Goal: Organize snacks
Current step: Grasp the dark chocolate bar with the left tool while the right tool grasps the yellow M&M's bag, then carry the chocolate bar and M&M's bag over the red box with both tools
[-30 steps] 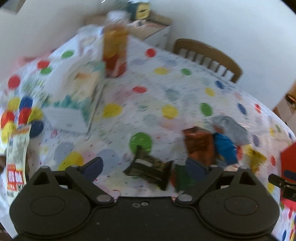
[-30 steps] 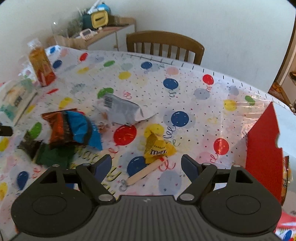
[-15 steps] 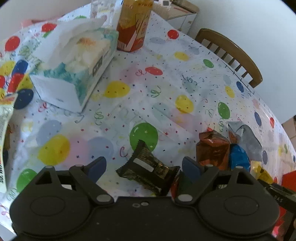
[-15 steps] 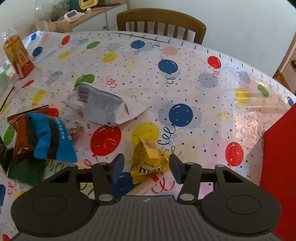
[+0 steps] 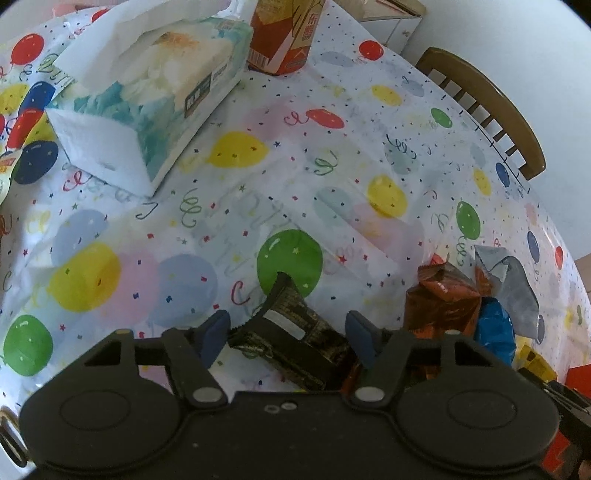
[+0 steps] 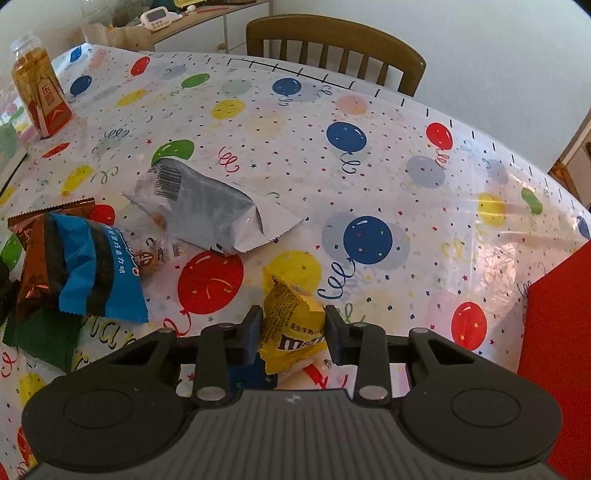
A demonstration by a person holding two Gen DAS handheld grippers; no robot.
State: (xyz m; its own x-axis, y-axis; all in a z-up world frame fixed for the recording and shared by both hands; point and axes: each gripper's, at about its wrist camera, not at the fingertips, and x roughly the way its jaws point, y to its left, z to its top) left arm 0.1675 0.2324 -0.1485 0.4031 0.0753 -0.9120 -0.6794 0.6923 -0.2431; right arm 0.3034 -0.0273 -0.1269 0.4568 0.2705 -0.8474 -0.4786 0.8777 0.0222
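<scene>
My left gripper points down at a dark brown snack bar lying on the balloon tablecloth. Its jaws are closing, with the bar between the blue pads, which stand close to its ends without clearly pressing. My right gripper is closing on a yellow M&M's packet, and both pads touch its sides. To the left lie a silver packet, a blue packet, a brown packet and a green packet.
A tissue box and an orange drink bottle stand at the far left of the table. A red box stands at the right edge. A wooden chair is behind the table. A wooden stick lies under the yellow packet.
Both grippers have come down toward the table and their jaws have narrowed. The left now brackets the dark bar; the right has closed onto the yellow packet.
</scene>
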